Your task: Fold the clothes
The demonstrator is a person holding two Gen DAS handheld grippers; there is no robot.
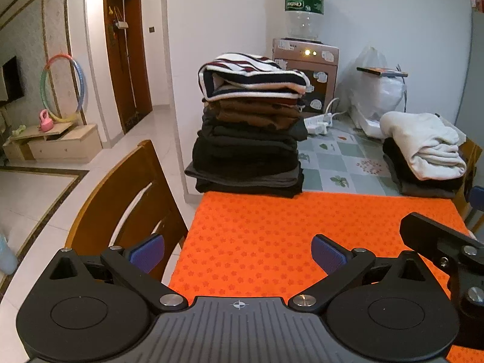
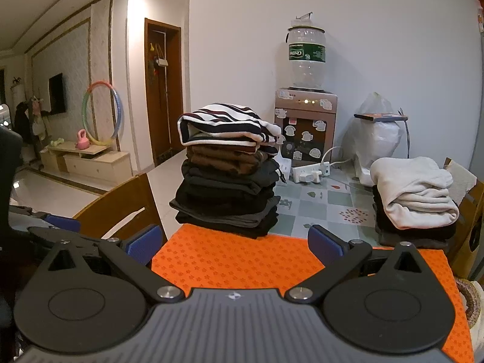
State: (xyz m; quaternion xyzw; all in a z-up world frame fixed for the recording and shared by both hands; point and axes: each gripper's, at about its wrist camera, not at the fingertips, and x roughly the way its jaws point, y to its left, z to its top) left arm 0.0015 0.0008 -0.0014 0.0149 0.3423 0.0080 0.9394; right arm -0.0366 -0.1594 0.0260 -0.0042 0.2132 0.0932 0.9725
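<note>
Both grippers empty, the unfolded clothes ahead and off to the right

The left gripper (image 1: 238,252) and right gripper (image 2: 233,243) stand spread wide over the bare orange mat (image 1: 302,227), holding nothing. The cream garment (image 2: 414,193) lies loose on a small dark pile beyond the right fingertips, nearer the right hand; the tall folded stack (image 1: 251,139) sits straight ahead, past the mat's far edge.

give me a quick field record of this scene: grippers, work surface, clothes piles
left gripper: open, empty
right gripper: open, empty
work surface: orange mat, bare of clothes
tall pile: folded dark garments, striped sweater on top, at mat's far left
small pile: cream garment over dark ones, far right
behind: water dispenser
</note>
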